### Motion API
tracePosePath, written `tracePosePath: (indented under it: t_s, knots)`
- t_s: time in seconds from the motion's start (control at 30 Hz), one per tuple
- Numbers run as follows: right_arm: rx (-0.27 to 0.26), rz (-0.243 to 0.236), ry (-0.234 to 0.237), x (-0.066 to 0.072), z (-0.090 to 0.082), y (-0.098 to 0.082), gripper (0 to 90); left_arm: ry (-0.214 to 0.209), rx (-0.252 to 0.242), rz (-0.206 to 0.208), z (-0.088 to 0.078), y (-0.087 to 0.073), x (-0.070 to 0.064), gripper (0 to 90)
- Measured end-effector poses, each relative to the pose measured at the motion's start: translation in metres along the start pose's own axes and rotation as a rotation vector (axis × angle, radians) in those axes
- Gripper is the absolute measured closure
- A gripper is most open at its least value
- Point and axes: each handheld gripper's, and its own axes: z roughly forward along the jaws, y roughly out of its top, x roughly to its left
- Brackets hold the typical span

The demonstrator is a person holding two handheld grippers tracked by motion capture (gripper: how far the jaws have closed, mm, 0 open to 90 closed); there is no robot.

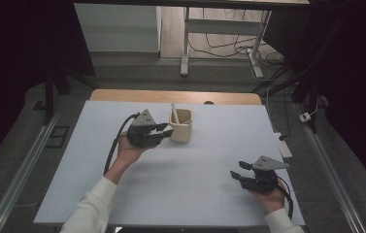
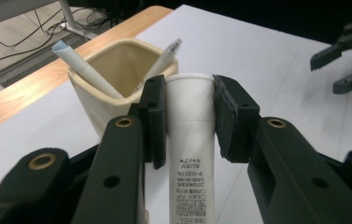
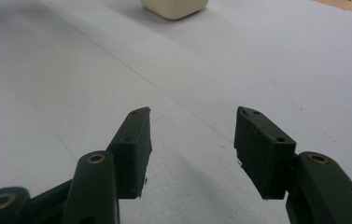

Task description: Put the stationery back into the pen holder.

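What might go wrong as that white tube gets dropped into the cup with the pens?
The white tube sits between the pads of the left tool just at the rim of the beige cup, so it might catch the rim and tip the cup. Two pens already lean inside, and the tube could jam against them. The right tool is open and far away, so nothing steadies the cup.

Between the left tool's (image 2: 190, 116) pads, the white tube (image 2: 191, 154) runs off the bottom edge of the left gripper view, and its small print is too fine to read. Behind it, the cup's (image 2: 100, 100) near corner is hidden by that tool. Ahead of the right tool (image 3: 192, 140), the same cup (image 3: 174, 7) is cut off by the top edge.
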Motion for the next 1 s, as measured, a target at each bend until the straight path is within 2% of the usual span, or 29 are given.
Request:
tracePosePath:
  t_s: [0.33,0.53,0.77,1.0]
  knots:
    - [0.011,0.006,-0.019,-0.002,-0.002,-0.003,45.0,0.005,-0.036,-0.016,0.007,0.017,0.01,65.5]
    - [0.016,0.008,-0.018,-0.001,-0.001,-0.004,45.0,-0.01,-0.062,-0.05,0.015,0.03,0.021,65.5]
    - [0.019,0.012,-0.017,-0.002,-0.001,-0.005,45.0,0.019,-0.03,-0.026,0.031,0.042,0.026,65.5]
    - [0.023,0.011,-0.017,-0.002,0.0,-0.005,45.0,0.015,-0.036,-0.057,0.048,0.051,0.033,65.5]
